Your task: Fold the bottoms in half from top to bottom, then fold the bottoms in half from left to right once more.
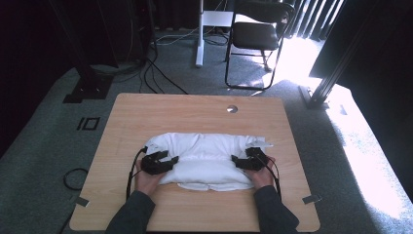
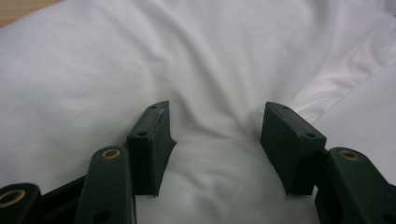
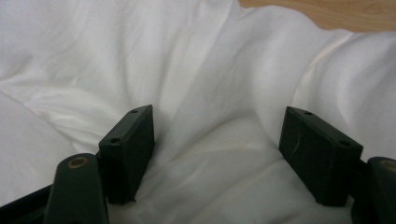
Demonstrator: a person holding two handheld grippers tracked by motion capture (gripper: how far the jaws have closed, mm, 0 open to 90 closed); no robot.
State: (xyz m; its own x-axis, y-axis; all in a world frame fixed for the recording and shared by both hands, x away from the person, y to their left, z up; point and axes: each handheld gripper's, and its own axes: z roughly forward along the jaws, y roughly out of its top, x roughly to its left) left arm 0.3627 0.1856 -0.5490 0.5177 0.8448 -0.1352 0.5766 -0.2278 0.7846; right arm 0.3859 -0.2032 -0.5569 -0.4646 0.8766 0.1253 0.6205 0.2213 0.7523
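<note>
Wooden counter [image 1: 146, 107] on grey carpet carries a folded white garment [image 1: 207, 153] at its middle, left tool [image 1: 158, 163] and right tool [image 1: 251, 161] at its ends. Left gripper view: jaws parted over cloth [image 2: 210, 56]. Right gripper view: likewise, unclamped [image 3: 210, 70]. Folding seems underway; next, pinch edges.

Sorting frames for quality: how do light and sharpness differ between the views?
High view: harsh sunlight blows out the floor at right, the left edge is near black, and the white cloth loses detail. Left gripper view: even soft light, slightly soft focus. Right gripper view: similar, folds cast gentle shadows.
</note>
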